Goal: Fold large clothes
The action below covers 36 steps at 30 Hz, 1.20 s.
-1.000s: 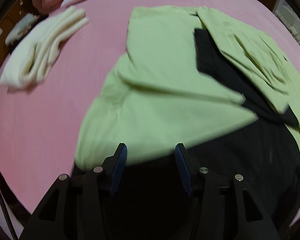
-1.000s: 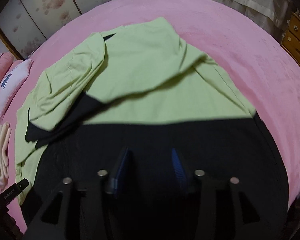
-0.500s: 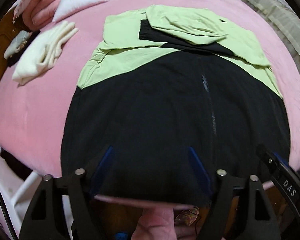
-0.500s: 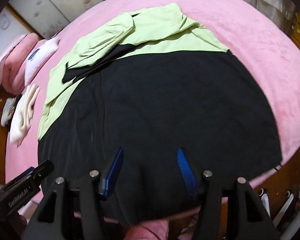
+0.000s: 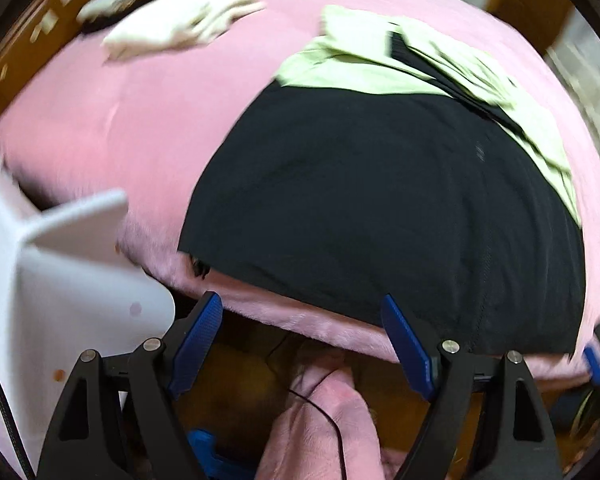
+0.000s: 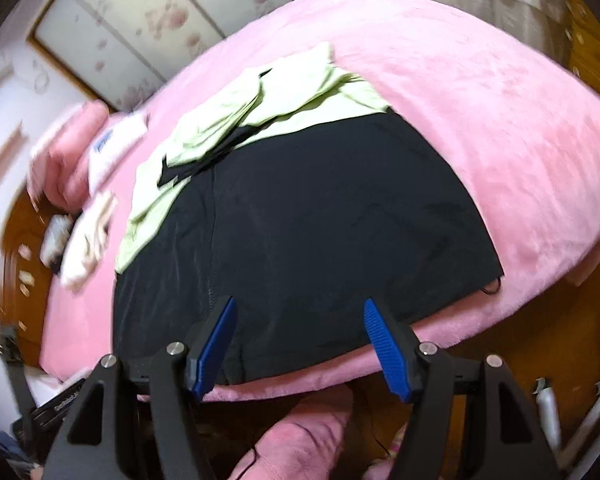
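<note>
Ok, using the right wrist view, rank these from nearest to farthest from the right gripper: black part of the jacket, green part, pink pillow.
1. Black part of the jacket: just beyond the right gripper, at the bed's near edge.
2. Green part: farther up the bed.
3. Pink pillow: far left, at the bed's head.

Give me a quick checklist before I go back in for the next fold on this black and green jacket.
1. Left gripper empty, jaws just opened wide: ok.
2. Right gripper empty, jaws just opened: ok.
3. Jacket black lower part spread flat on the pink blanket: ok.
4. Green sleeves folded in over the chest: ok, a little rumpled.
5. Hem reachable at the bed's near edge: ok.
6. Cream garment clear of the jacket: ok.
</note>
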{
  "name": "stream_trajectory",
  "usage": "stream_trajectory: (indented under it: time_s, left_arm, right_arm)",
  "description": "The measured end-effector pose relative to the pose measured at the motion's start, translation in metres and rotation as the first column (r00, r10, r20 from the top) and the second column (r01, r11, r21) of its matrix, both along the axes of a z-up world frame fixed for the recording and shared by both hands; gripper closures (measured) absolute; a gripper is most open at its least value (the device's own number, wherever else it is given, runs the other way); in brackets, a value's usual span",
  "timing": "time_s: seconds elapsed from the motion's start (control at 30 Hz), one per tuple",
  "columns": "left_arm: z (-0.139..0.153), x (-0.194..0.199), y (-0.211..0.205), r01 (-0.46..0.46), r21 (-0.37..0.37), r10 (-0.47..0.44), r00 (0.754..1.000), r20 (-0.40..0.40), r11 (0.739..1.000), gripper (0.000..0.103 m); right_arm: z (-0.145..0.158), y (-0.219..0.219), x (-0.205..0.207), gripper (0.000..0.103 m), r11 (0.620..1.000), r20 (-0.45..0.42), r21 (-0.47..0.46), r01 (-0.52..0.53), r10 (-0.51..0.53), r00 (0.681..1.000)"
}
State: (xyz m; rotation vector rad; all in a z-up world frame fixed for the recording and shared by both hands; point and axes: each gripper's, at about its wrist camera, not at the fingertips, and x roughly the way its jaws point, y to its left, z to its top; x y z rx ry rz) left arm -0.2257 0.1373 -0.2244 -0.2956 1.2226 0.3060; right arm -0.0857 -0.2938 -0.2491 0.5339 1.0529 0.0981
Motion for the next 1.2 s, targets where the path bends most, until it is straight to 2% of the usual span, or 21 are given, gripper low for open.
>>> stream_trajectory:
  time_s: [0.07, 0.17, 0.27, 0.37, 0.5, 0.57, 0.77, 0.87, 0.97, 1.0, 1.03, 1.07, 1.13, 1.2]
  left_arm:
    - [-0.011, -0.003, 0.019, -0.042, -0.043, 0.043, 0.999, 0.019, 0.998, 0.022]
    - [-0.028, -0.007, 0.046, -0.1, -0.039, 0.1, 0.995, 0.013, 0.994, 0.022]
    - [-0.042, -0.011, 0.067, -0.174, -0.085, 0.175, 0.985, 0.009, 0.981, 0.022]
    - [-0.053, -0.012, 0.084, -0.233, -0.145, 0.239, 0.971, 0.029, 0.962, 0.022]
    - [-0.065, -0.004, 0.103, -0.296, -0.182, 0.306, 0.951, 0.029, 0.938, 0.022]
    - [-0.068, 0.0, 0.107, -0.315, -0.157, 0.325, 0.945, 0.043, 0.936, 0.022]
    - [-0.079, 0.004, 0.105, -0.279, -0.116, 0.284, 0.958, 0.032, 0.953, 0.021]
    - [-0.084, 0.004, 0.106, -0.283, -0.107, 0.289, 0.956, 0.046, 0.953, 0.016]
    - [-0.095, 0.005, 0.108, -0.301, -0.163, 0.312, 0.949, 0.05, 0.94, 0.013]
    - [-0.102, 0.005, 0.112, -0.322, -0.228, 0.339, 0.94, 0.041, 0.919, 0.013]
    - [-0.107, 0.006, 0.115, -0.344, -0.263, 0.365, 0.931, 0.031, 0.901, 0.013]
    - [-0.111, 0.006, 0.116, -0.36, -0.284, 0.384, 0.923, 0.031, 0.889, 0.013]
    - [-0.112, 0.006, 0.119, -0.376, -0.294, 0.408, 0.911, 0.056, 0.879, 0.013]
    - [-0.113, 0.009, 0.12, -0.37, -0.299, 0.403, 0.913, 0.056, 0.879, 0.013]
  right_arm:
    - [-0.016, -0.024, -0.008, 0.037, 0.997, 0.002, 0.052, 0.059, -0.059, 0.998]
    - [-0.036, -0.054, -0.016, 0.037, 0.986, -0.044, 0.083, 0.146, -0.143, 0.989]
    - [-0.057, -0.082, -0.02, 0.037, 0.968, -0.071, 0.117, 0.224, -0.217, 0.974]
    - [-0.074, -0.099, -0.019, 0.037, 0.95, -0.082, 0.149, 0.274, -0.264, 0.961]
    - [-0.095, -0.108, -0.005, 0.037, 0.944, -0.106, 0.171, 0.283, -0.268, 0.958]
    - [-0.104, -0.113, 0.002, 0.037, 0.936, -0.112, 0.19, 0.296, -0.279, 0.954]
    - [-0.114, -0.115, 0.008, 0.035, 0.92, -0.112, 0.205, 0.334, -0.317, 0.942]
    - [-0.112, -0.114, 0.008, 0.035, 0.923, -0.086, 0.205, 0.326, -0.315, 0.945]
    - [-0.109, -0.113, 0.011, 0.046, 0.925, -0.063, 0.201, 0.323, -0.317, 0.946]
    - [-0.107, -0.113, 0.012, 0.057, 0.927, -0.06, 0.188, 0.324, -0.318, 0.946]
    - [-0.107, -0.114, 0.013, 0.074, 0.93, -0.061, 0.172, 0.323, -0.317, 0.946]
    - [-0.106, -0.114, 0.013, 0.08, 0.935, -0.061, 0.141, 0.326, -0.32, 0.945]
    - [-0.106, -0.116, 0.012, 0.083, 0.935, -0.053, 0.15, 0.32, -0.316, 0.947]
    - [-0.103, -0.117, 0.01, 0.085, 0.937, -0.043, 0.16, 0.309, -0.306, 0.951]
